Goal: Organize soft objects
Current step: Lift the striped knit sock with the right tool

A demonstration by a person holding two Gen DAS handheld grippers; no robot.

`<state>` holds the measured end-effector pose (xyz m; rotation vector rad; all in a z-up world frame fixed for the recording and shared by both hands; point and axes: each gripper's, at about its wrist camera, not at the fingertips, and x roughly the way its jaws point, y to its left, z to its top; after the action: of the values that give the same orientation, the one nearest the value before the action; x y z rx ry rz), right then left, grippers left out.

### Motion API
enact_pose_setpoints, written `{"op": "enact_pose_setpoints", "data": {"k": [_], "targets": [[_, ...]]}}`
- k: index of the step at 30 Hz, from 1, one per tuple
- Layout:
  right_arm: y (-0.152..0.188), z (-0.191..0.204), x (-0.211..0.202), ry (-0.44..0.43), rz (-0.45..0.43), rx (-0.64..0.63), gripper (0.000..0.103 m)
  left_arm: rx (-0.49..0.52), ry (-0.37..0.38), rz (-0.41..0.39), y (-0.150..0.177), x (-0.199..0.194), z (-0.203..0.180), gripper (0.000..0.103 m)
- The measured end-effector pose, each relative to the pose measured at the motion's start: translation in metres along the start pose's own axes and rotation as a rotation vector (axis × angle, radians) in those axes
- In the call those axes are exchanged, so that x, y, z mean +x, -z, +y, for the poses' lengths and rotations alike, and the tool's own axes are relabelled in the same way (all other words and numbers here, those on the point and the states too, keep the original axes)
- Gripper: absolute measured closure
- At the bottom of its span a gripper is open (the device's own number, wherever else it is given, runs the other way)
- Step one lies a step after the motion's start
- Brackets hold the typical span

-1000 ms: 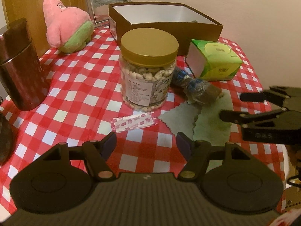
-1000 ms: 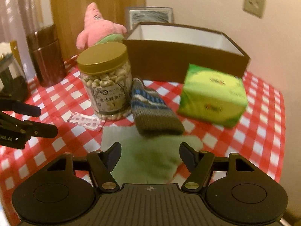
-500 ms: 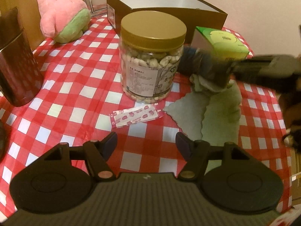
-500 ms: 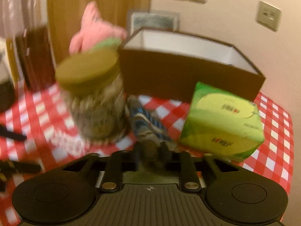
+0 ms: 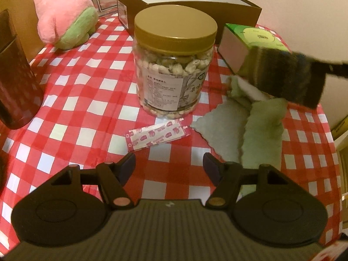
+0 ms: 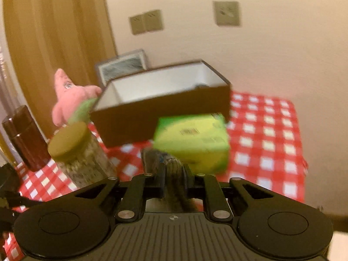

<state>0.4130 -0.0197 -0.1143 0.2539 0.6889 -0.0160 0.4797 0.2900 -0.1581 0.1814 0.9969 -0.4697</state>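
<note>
My right gripper (image 6: 174, 174) is shut on a striped knit sock (image 6: 171, 180) and holds it up off the table; in the left wrist view the sock (image 5: 287, 78) hangs in the air at the right, above a green cloth (image 5: 252, 130). My left gripper (image 5: 168, 167) is open and empty, low over the checked tablecloth. A pink star plush (image 5: 63, 19) sits at the back left. An open brown box (image 5: 189, 2) with a white inside stands at the back; it also shows in the right wrist view (image 6: 161, 106).
A gold-lidded jar of nuts (image 5: 174, 65) stands mid-table. A green tissue box (image 5: 250, 41) lies to its right. A strip of plasters (image 5: 158, 133) lies before the jar. A dark canister (image 5: 15, 82) stands at the left edge. A picture frame (image 6: 124, 65) leans behind the box.
My right gripper closed on the sock and lifted it off the green cloth, rising and tilting toward the box. My left gripper moved slightly closer to the jar.
</note>
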Motion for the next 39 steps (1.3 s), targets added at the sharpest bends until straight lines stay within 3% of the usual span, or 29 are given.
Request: {"op": "enact_pose_setpoints", "data": {"k": [8,9,11,12,13,20,22,33,38,39], "targets": [[0.044,-0.033,-0.011,0.111,0.223,0.190,0.087,0.020,0.012,0.014,-0.002,0.004,-0.003,0.037],[0.048,-0.037,-0.010,0.121,0.243,0.205,0.082,0.021,0.012,0.014,-0.002,0.005,-0.004,0.037],[0.050,-0.043,-0.008,0.164,0.275,0.203,0.060,0.024,0.012,0.014,-0.003,0.004,-0.004,0.037],[0.050,-0.044,-0.008,0.176,0.277,0.190,0.043,0.026,0.011,0.013,-0.003,0.004,-0.004,0.037],[0.049,-0.045,-0.009,0.178,0.271,0.173,0.036,0.025,0.011,0.013,-0.003,0.004,-0.004,0.037],[0.050,-0.038,0.008,0.167,0.257,0.073,0.025,0.014,-0.009,0.012,-0.002,0.005,0.001,0.037],[0.050,-0.039,0.024,0.178,0.281,0.077,0.016,0.008,-0.017,0.006,-0.003,0.004,0.004,0.037],[0.047,-0.054,0.069,0.223,0.276,0.086,0.015,-0.003,-0.054,-0.012,-0.005,0.006,0.013,0.037],[0.051,-0.052,0.067,0.224,0.264,0.060,0.038,-0.002,-0.054,-0.013,-0.005,0.009,0.013,0.037],[0.052,-0.052,0.065,0.209,0.259,0.054,0.049,0.000,-0.053,-0.013,-0.005,0.011,0.013,0.037]]}}
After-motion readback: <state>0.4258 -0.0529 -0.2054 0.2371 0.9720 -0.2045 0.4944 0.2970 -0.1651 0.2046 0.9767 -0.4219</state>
